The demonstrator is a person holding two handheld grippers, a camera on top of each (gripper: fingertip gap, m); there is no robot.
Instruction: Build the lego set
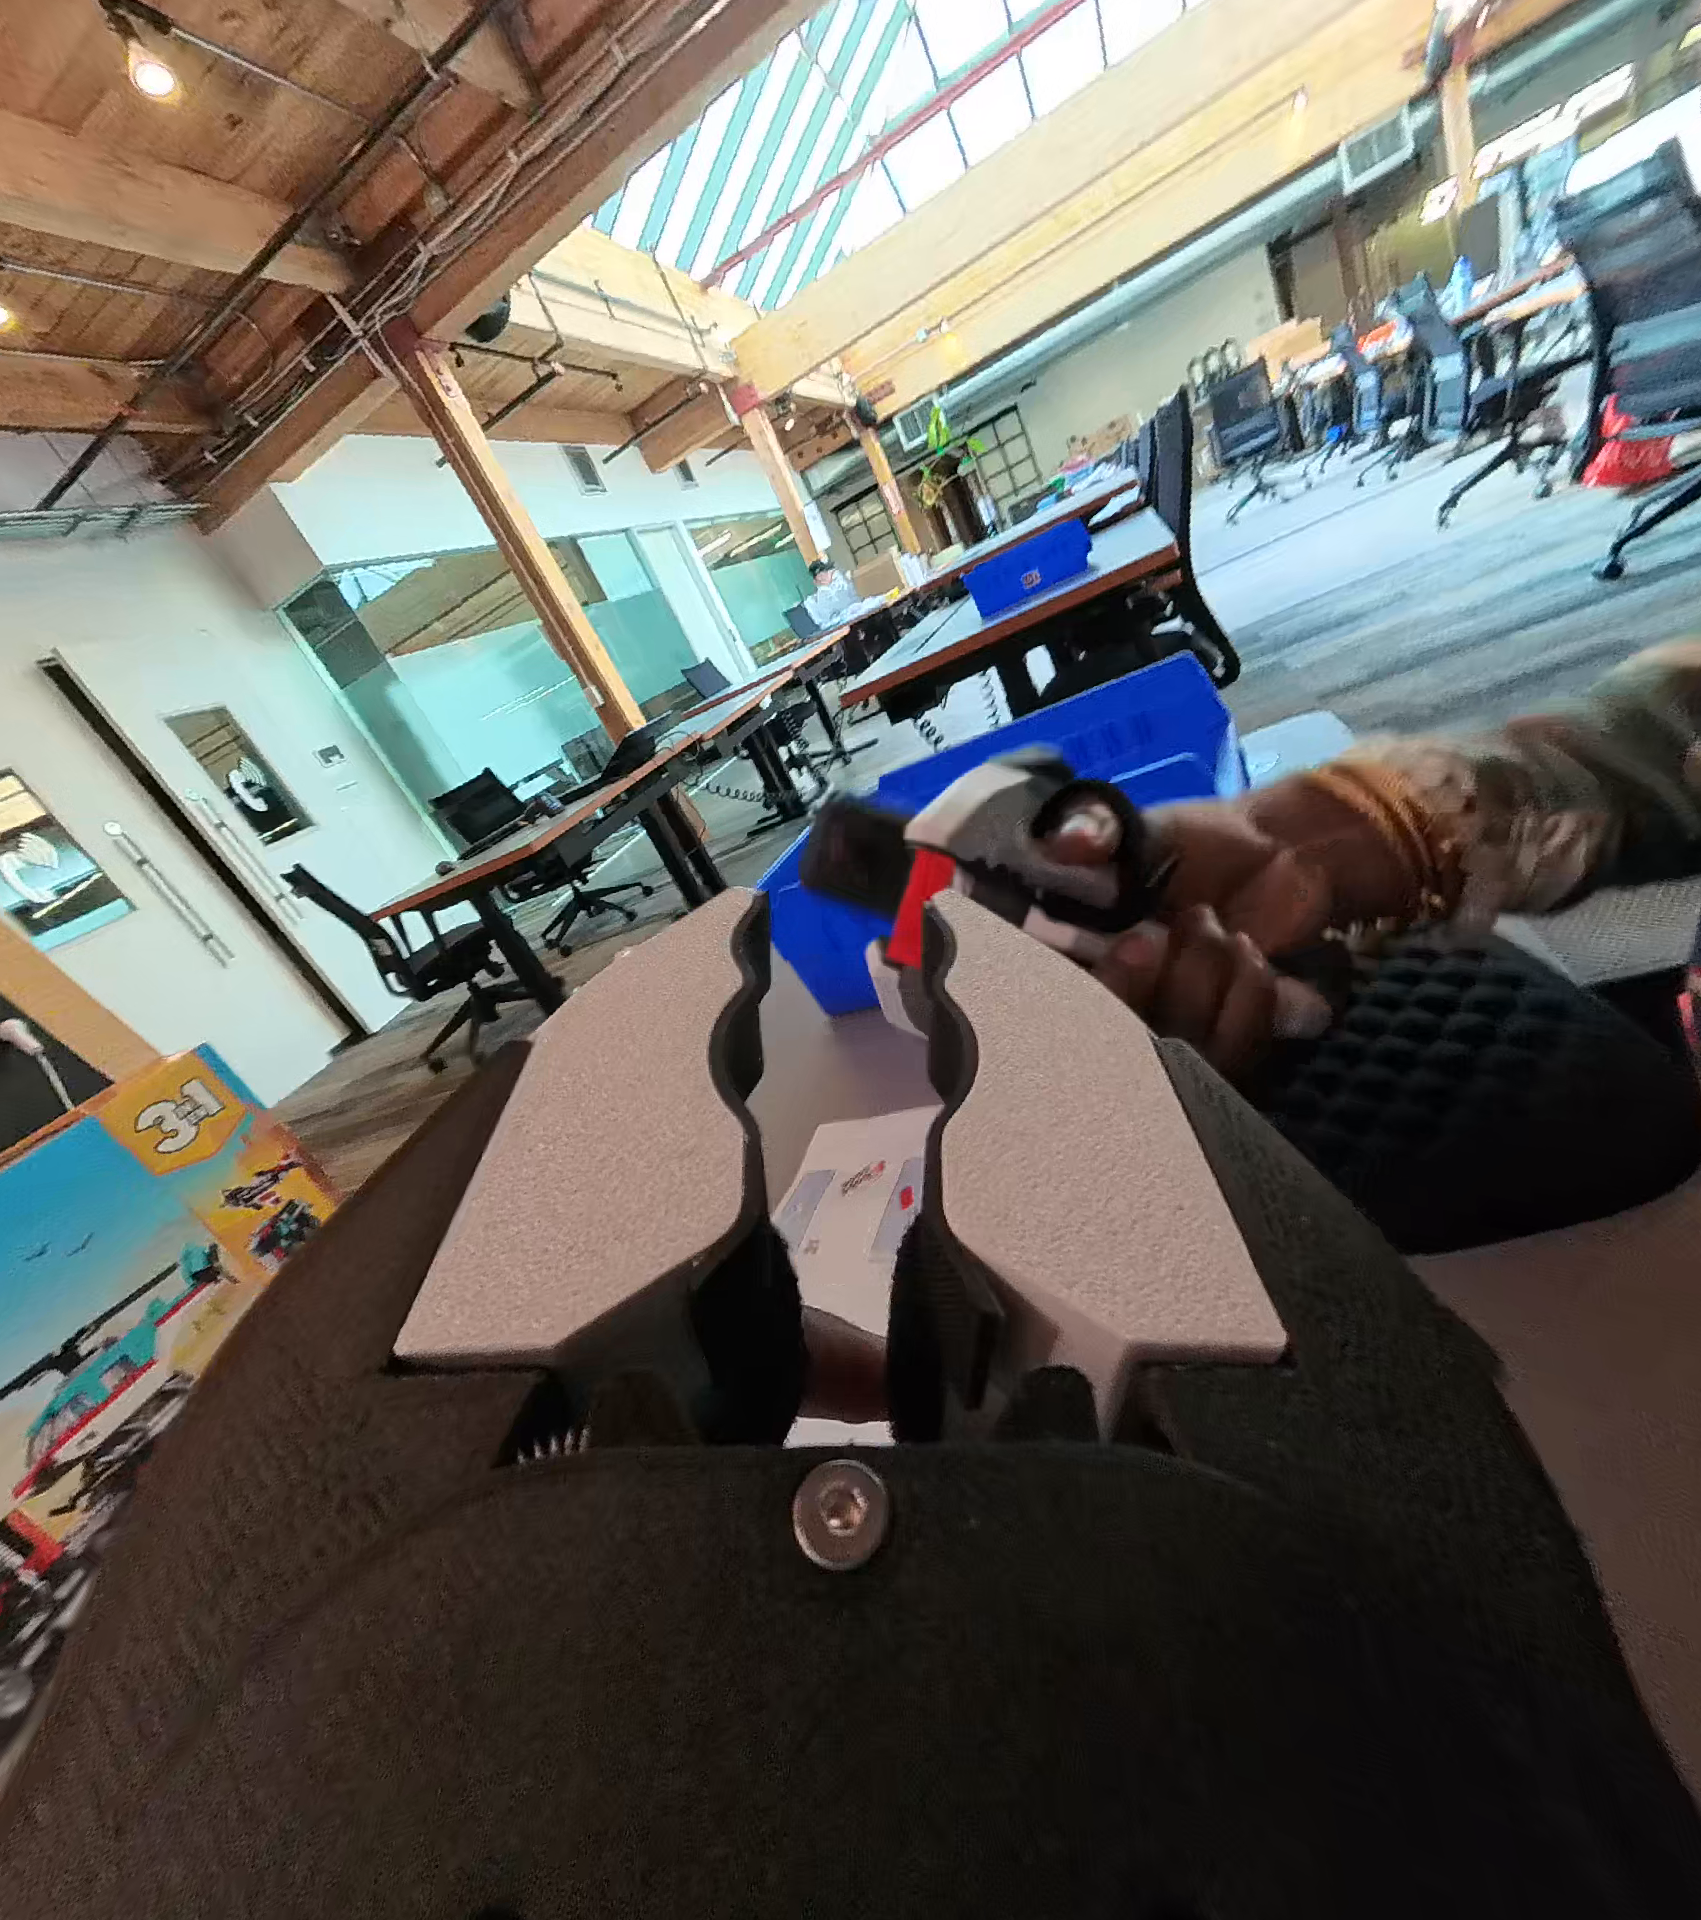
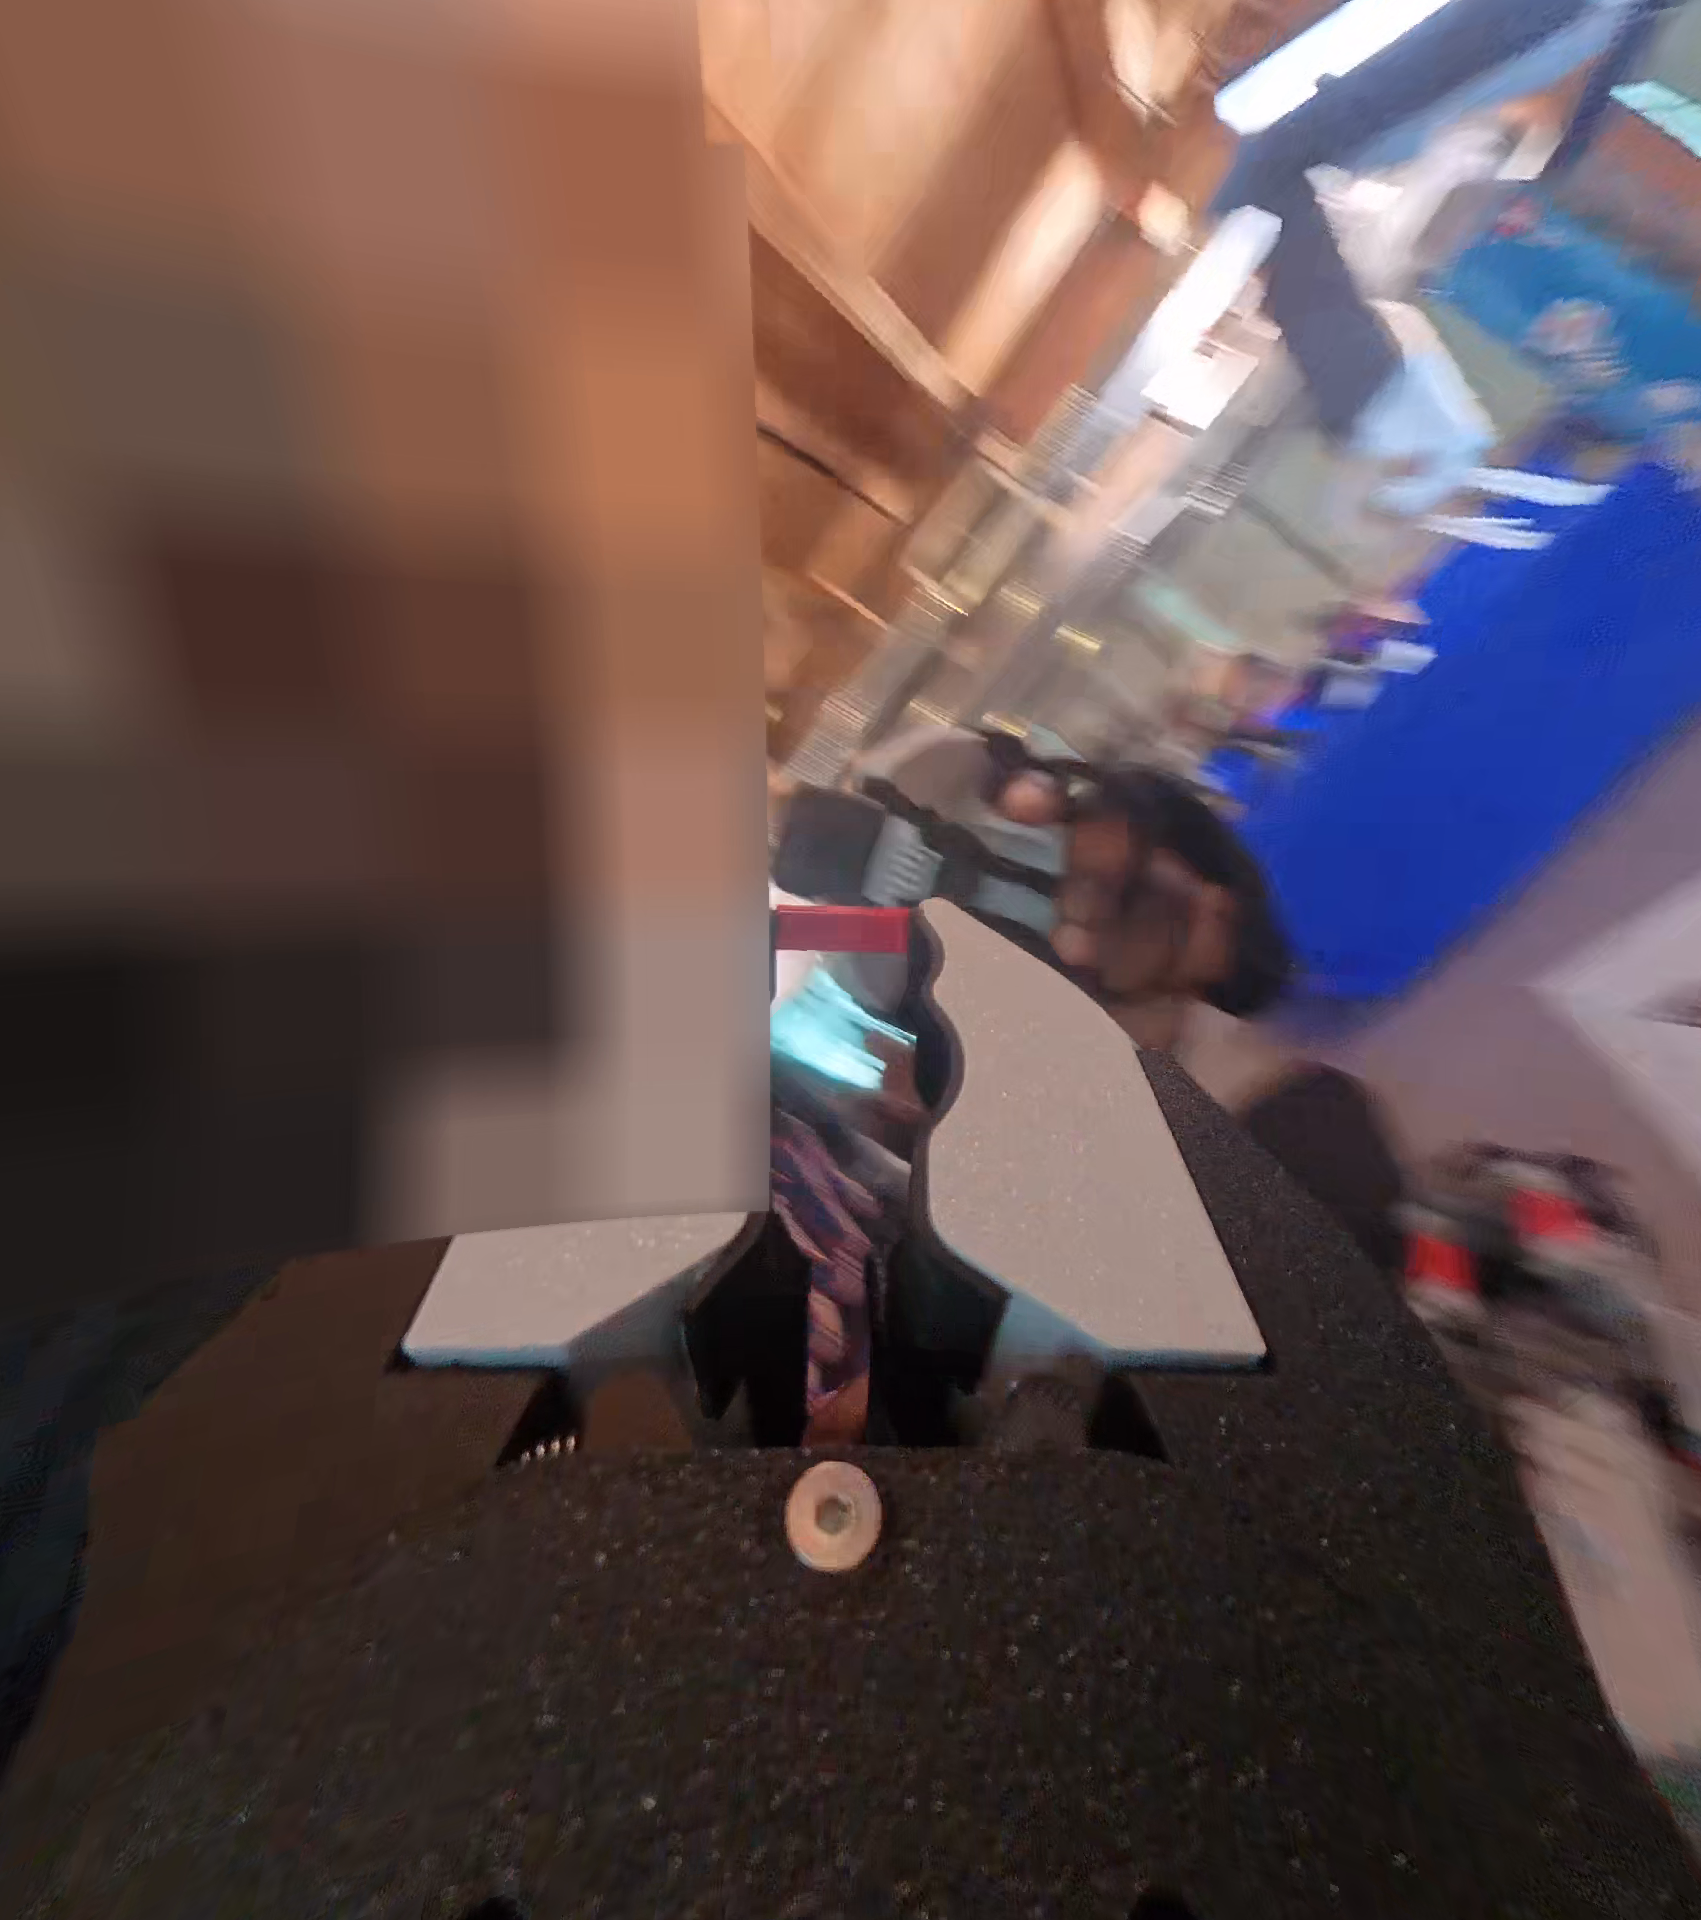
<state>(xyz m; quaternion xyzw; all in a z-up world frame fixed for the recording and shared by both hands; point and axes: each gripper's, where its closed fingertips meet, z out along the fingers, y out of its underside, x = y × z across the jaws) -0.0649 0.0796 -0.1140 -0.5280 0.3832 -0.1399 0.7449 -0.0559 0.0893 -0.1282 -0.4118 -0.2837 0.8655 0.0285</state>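
Gaping slightly, the left gripper (image 1: 846,925) shows grainy grey fingers (image 1: 607,1132) with wavy inner edges, nothing between them. Beyond its tips the right gripper (image 2: 841,930) pinches a small flat red lego piece (image 2: 844,928), a hand (image 1: 1230,904) around its handle. Behind stands a glossy blue plastic bin (image 1: 1126,738); the printed cardboard lego box (image 1: 77,1309) lies left.

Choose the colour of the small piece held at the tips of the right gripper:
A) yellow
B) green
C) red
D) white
C: in the right wrist view a small red piece sits across the fingertips of the right gripper, and the left wrist view shows that gripper carrying a red piece too.
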